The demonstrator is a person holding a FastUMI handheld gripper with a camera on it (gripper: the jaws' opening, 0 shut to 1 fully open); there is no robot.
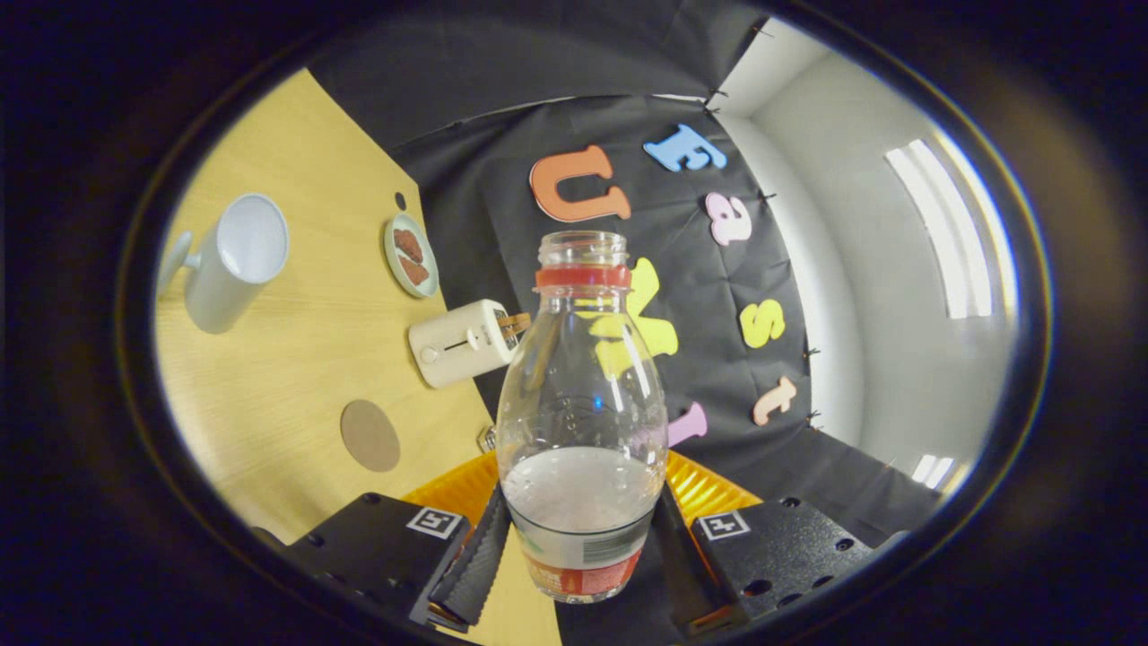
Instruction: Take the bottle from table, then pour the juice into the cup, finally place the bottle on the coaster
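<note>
A clear plastic bottle [581, 404] with a red neck ring and no cap stands between my fingers, a little pale juice in its lower part. My gripper [578, 547] is shut on the bottle's labelled lower body, one finger pressing each side. The whole scene looks rolled sideways, so the bottle is held tilted relative to the table. A white cup [231, 263] with a handle stands on the wooden table [296, 359], far beyond the fingers and off to the left. A round brown coaster [369, 435] lies flat on the table between the cup and the fingers.
A white toaster [466, 342] sits near the table's back edge, just left of the bottle. A small plate [411, 254] with brown food lies beyond it. An orange ribbed object [708, 492] shows behind the bottle's base. Black cloth and a white wall close the booth behind.
</note>
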